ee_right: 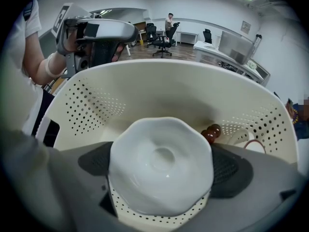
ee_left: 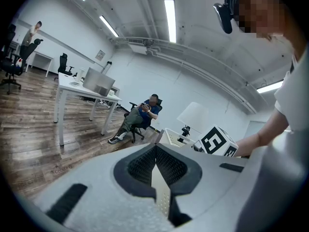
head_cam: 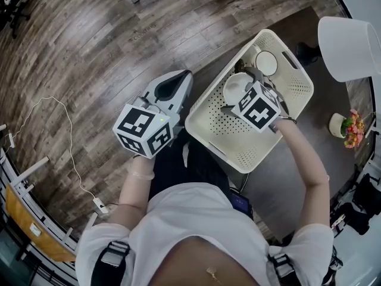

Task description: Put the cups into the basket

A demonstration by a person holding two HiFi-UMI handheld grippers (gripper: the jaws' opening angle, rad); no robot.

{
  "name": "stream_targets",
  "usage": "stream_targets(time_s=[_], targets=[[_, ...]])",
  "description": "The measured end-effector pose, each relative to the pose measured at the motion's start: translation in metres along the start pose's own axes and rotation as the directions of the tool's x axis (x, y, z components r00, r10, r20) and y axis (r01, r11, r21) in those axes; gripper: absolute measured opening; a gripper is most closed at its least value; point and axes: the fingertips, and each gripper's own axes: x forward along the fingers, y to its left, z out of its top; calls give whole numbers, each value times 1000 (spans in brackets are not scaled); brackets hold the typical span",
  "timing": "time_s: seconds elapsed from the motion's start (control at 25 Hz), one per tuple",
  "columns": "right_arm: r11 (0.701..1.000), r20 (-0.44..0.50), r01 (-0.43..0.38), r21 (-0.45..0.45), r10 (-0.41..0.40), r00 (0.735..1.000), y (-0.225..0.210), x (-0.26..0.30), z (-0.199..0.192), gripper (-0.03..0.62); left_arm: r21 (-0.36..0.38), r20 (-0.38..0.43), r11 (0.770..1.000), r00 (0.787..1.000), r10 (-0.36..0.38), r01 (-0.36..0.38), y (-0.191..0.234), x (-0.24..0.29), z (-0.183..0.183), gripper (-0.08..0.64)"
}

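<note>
Left tool: jaws fully closed, pads touching, nothing between them. It is held above the wooden floor, just beside the left wall of the basket, and takes no part in the transfer at this moment.

Basket: cream, perforated walls, open top, positioned in front of the person.

Right tool: jaws parted to the width of a white cup and closed against its sides. The cup has a scalloped rim, and its opening faces the right gripper view's camera. Tool and cup are inside the basket walls, above the perforated floor. Whether the cup touches that floor cannot be determined.

Second cup: white, upright, already resting in the far corner of the basket.

Task status, as judged: one cup placed; one cup inside the basket but not released. Remaining action: set it down and open the right tool. No further cups are visible outside the basket.
</note>
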Motion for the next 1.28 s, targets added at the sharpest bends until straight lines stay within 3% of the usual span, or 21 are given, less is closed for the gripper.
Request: stream_targets(time_s=[0.72,1.0,1.28], targets=[[1000,-12,8,-30,-8,1000,-3,-7,2,563,0,13,1000,1000,-18,18,-3,0,4,11],[995,-19,40,-91,-42,999,0,-26,9,563,-8,17,999,999,-37,38,-4,3,4,11],[994,57,101,-35,-99,993,0,-56,15,561,30,18,999,999,-45,44,-11,4,16,11]])
